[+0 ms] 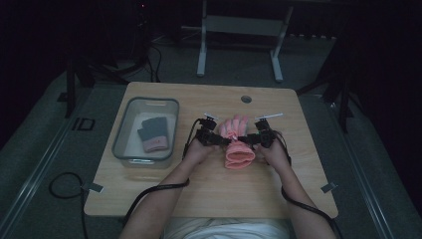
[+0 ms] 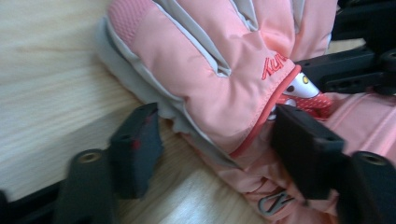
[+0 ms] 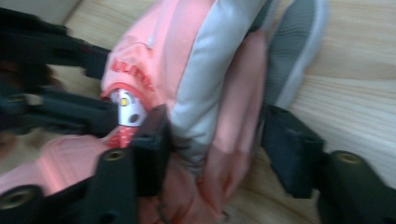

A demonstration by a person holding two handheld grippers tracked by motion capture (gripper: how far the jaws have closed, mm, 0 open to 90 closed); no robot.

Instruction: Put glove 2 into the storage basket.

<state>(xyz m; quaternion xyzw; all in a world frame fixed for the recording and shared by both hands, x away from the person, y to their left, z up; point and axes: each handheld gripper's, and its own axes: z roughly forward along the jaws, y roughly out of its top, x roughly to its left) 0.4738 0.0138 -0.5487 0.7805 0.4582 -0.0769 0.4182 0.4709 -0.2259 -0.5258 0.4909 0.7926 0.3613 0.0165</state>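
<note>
On the wooden table (image 1: 149, 194), to the right of the clear plastic bin (image 1: 122, 137), lies one pink glove (image 1: 238, 144) with its fingers pointing away from the person; two grippers flank it at the wrist. One, the left gripper (image 1: 225, 141), sits on the side of the glove nearer the bin, its jaws apart around the glove's edge, one pad not touching; the other, the right gripper (image 1: 248, 139), sits on the glove's far side from the bin, jaws also apart around the fabric, the outer pad clear of it; inside the bin rests one grey glove (image 1: 153, 133) with a pink cuff.
</note>
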